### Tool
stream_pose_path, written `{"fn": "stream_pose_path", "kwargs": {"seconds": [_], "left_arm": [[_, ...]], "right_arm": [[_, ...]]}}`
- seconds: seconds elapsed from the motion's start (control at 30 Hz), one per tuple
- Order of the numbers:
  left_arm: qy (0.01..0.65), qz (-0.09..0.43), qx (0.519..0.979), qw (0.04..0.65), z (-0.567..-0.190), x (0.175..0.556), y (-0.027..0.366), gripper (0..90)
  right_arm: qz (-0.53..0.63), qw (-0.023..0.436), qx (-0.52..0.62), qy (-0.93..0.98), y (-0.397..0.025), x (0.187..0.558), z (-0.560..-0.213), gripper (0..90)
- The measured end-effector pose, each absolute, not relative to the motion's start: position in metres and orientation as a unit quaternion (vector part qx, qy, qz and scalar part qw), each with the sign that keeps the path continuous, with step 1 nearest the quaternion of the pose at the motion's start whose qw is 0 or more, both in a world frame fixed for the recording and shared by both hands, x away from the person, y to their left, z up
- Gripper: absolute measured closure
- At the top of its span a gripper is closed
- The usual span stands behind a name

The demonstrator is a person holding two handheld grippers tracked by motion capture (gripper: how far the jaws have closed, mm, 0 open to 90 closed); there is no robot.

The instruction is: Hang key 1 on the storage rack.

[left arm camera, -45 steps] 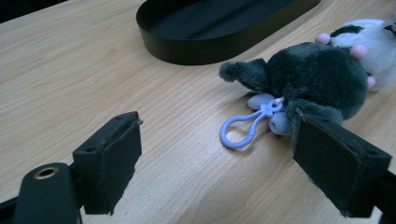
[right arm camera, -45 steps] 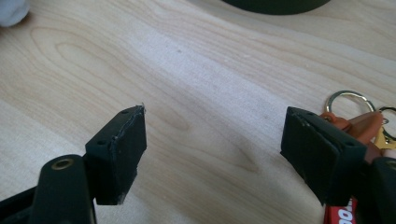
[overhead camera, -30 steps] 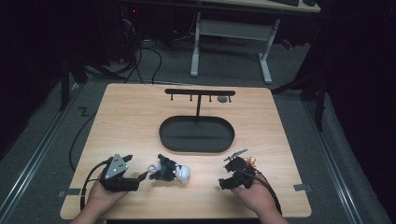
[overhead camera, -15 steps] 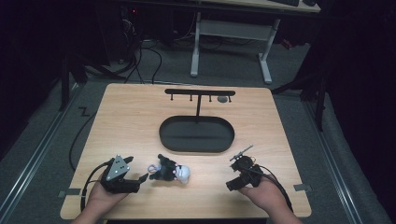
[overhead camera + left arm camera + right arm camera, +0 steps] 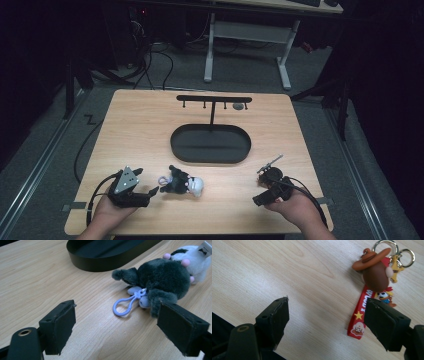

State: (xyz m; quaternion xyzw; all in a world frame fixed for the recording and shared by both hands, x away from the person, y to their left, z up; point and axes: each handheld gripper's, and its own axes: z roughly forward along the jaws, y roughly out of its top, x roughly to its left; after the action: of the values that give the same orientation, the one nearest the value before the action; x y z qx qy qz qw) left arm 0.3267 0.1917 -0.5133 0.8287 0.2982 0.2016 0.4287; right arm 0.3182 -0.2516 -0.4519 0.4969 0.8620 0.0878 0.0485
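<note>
Right tongs [image 5: 264, 176] have been shifted toward the surface's right edge and turned, now gaping over the keychain [image 5: 375, 275] near the front edge. Left tongs [image 5: 153, 190], also gaping, are aimed at the plush toy [image 5: 181, 183] front-centre. Both grasps judged pending.

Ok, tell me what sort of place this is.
Probably a lab or workshop set up for recording: a wooden table on a grey floor, cables trailing behind, and an adjustable desk frame beyond.
</note>
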Motion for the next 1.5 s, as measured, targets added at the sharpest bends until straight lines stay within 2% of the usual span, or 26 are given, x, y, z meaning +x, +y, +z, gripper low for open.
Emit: {"fn": "stream_pose_path", "kwargs": {"seconds": [0.23,0.43,0.53,0.63,0.87,1.03,1.5], "left_arm": [[0.297,0.2,0.831,0.425,-0.514,0.326,0.191,15.6],[0.303,0.2,0.83,0.423,-0.515,0.328,0.192,15.6],[0.307,0.202,0.829,0.422,-0.516,0.33,0.19,15.5],[0.306,0.203,0.83,0.42,-0.517,0.33,0.19,15.6],[0.308,0.212,0.829,0.417,-0.516,0.322,0.197,15.6],[0.311,0.215,0.829,0.412,-0.517,0.318,0.203,15.6],[0.324,0.224,0.824,0.407,-0.517,0.306,0.217,15.8]], "right_arm": [[0.092,0.05,0.508,0.855,-0.265,0.319,-0.449,20.8],[0.092,0.044,0.515,0.851,-0.276,0.324,-0.448,24.8],[0.096,0.048,0.507,0.855,-0.286,0.333,-0.444,30.3],[0.101,0.049,0.517,0.848,-0.29,0.338,-0.443,31.2],[0.102,0.054,0.51,0.852,-0.298,0.355,-0.455,40.0],[0.097,0.047,0.507,0.855,-0.299,0.359,-0.462,41.6],[0.095,0.039,0.496,0.862,-0.297,0.365,-0.478,54.7]]}}
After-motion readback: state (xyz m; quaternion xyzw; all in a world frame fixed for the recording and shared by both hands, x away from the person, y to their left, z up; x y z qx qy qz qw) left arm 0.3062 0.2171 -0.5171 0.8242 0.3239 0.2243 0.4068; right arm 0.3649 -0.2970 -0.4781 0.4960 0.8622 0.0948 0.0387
